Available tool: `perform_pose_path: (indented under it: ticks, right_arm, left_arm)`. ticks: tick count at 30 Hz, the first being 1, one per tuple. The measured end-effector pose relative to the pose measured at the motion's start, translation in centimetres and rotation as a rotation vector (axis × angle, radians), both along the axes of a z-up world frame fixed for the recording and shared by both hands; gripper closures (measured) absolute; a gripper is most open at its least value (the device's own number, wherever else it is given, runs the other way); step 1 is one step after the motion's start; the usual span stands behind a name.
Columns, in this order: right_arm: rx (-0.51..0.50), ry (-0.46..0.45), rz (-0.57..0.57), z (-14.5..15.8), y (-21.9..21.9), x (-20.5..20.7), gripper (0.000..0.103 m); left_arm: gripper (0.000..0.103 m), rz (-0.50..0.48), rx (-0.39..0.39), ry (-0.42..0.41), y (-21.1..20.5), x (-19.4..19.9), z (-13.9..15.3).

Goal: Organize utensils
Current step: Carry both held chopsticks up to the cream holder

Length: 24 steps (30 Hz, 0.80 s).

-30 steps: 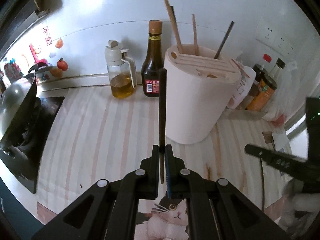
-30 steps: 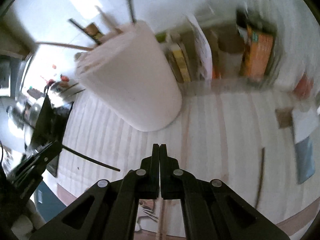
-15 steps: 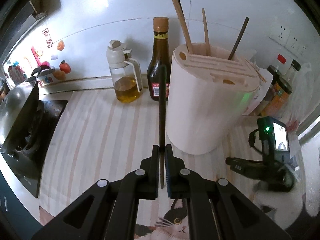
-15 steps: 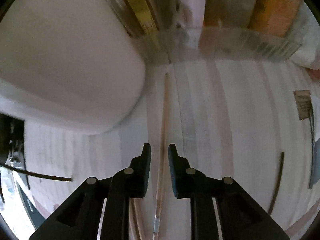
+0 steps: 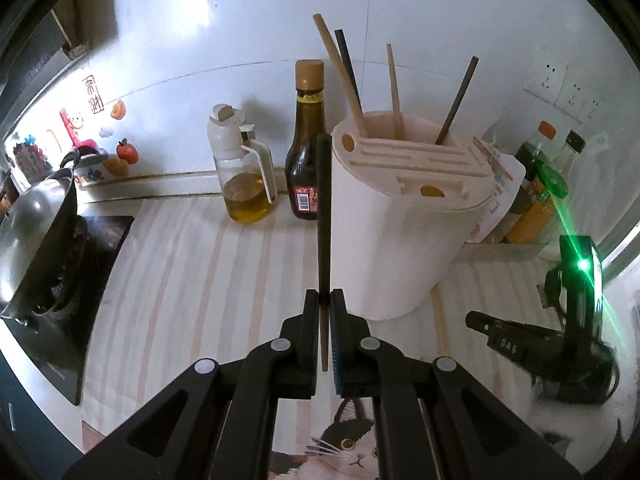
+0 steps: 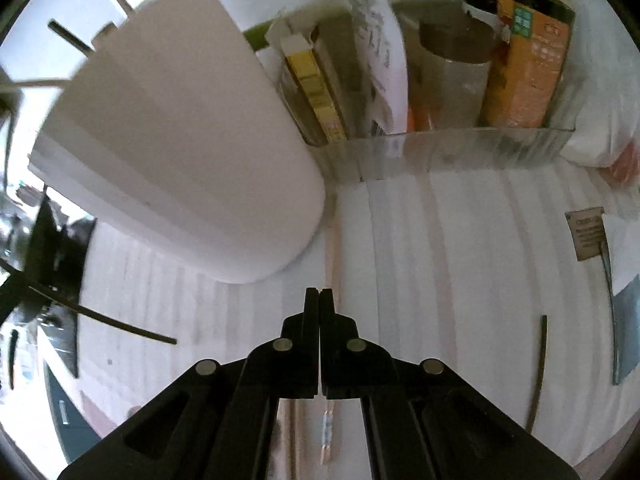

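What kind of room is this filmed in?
Most likely a home kitchen: a wok sits on a stove, and an oil dispenser, a sauce bottle and a chopstick holder stand on the counter.

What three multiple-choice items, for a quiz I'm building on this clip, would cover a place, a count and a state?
1. In the left wrist view, the oil jug stands: A left of the sauce bottle; B on the stove; C on the floor.
2. Chopsticks standing in the holder: A one; B four; C seven.
3. The left gripper is: A open, empty; B shut on a dark chopstick; C shut on a spoon.
Key: A, the jug sits just left of the bottle by the wall; B, two tan and two dark sticks rise from the holder; B, its pads pinch the stick upright.
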State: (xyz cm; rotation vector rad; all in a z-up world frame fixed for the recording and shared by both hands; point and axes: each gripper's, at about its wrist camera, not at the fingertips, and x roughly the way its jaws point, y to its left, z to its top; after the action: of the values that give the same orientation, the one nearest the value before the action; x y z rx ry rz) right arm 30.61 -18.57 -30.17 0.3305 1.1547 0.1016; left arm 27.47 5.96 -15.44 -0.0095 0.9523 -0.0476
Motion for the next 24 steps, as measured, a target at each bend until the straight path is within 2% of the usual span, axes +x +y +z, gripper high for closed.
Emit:
perform_pose_path:
  ticks: [2,5,7,8,10,12,14,15,16,21,24]
  right_arm:
    - [0.051,0.029,-0.012,-0.6,-0.5,0.4,0.103]
    - [0.051,0.107,-0.007,-2.3,0.0,2.3,0.100]
    - [0.010,0.144,0.017,-3.1,0.9,4.1,0.088]
    - [-0.017,0.162,0.034,-3.8,1.5,4.5,0.079]
    - [-0.061,0.195,0.059,-4.9,2.4,4.7,0.074]
    - [-0.137,0.254,0.083,-6.4,3.6,4.9,0.074]
    - [-0.203,0.231,0.095,-6.4,4.8,5.0,0.077]
    - [-0.238,0.235,0.099,-6.5,5.2,5.0,0.089]
    - [-0.258,0.231,0.101,-6.6,5.5,5.0,0.096]
    - [-0.246,0.194,0.078,-6.5,5.8,4.9,0.097]
    - [-0.198,0.143,0.048,-4.3,3.4,2.6,0.097]
  left_arm:
    - [0.100,0.010,0.021,0.002,0.0,0.3,-0.3]
    - [0.100,0.034,0.049,0.001,0.3,0.7,-0.8]
    - [0.100,0.055,0.076,-0.004,0.5,1.1,-1.0]
    - [0.100,0.064,0.085,-0.007,0.7,1.3,-1.1]
    - [0.100,0.078,0.097,-0.011,1.0,1.5,-1.2]
    - [0.100,0.095,0.101,-0.011,1.5,1.8,-1.2]
    - [0.100,0.108,0.098,-0.010,1.8,2.0,-1.3]
    - [0.100,0.113,0.094,-0.009,2.1,2.1,-1.4]
    - [0.100,0.117,0.092,-0.007,2.2,2.1,-1.4]
    - [0.100,0.127,0.079,-0.006,2.8,2.3,-1.4]
    - [0.100,0.122,0.072,-0.009,2.7,2.0,-1.1]
